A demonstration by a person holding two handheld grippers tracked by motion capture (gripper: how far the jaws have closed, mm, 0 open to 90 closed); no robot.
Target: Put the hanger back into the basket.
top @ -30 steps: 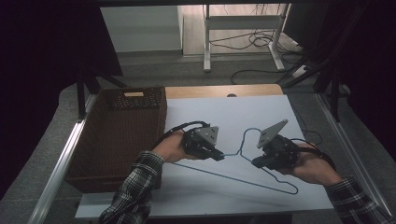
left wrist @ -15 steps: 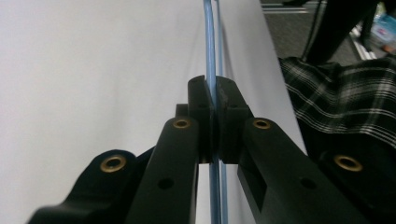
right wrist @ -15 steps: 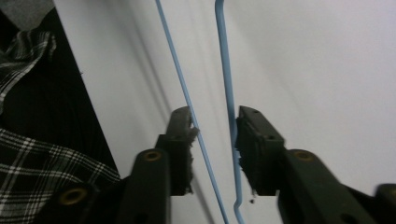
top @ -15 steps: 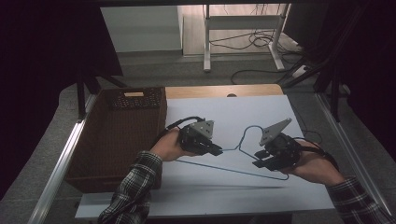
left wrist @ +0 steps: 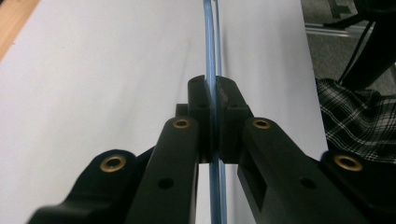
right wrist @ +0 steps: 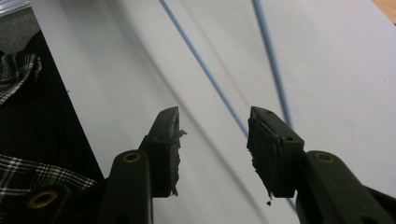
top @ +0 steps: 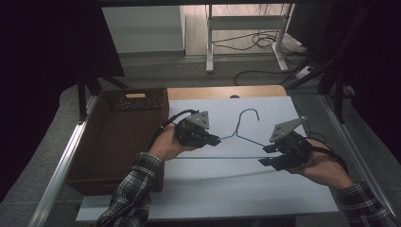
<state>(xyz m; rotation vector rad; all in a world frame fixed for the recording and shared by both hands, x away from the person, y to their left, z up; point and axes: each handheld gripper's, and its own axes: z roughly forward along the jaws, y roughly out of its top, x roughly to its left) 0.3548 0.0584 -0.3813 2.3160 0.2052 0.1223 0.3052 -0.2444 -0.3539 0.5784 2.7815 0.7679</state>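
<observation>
A blue wire hanger (top: 246,137) is held over the white sheet (top: 222,189) on the table, its hook pointing to the far side. The left gripper (top: 213,140) pinches it at the left shoulder, just left of the neck; in the left gripper view the jaws are clamped tight on the wire (left wrist: 213,93), which runs straight up between them and away over the sheet. The right gripper (top: 265,155) sits at the hanger's right end, well apart from the left one. Its jaws stand wide apart (the right gripper view shows worn, ragged pads (right wrist: 176,140)), and one thin blue wire (right wrist: 205,70) passes through the gap between them without touching either, while a second wire (right wrist: 271,60) runs just behind the right jaw. A brown wicker basket (top: 118,142) stands at the left of the sheet, close beside the left hand (top: 165,144). A plaid sleeve (top: 135,189) covers that forearm.
</observation>
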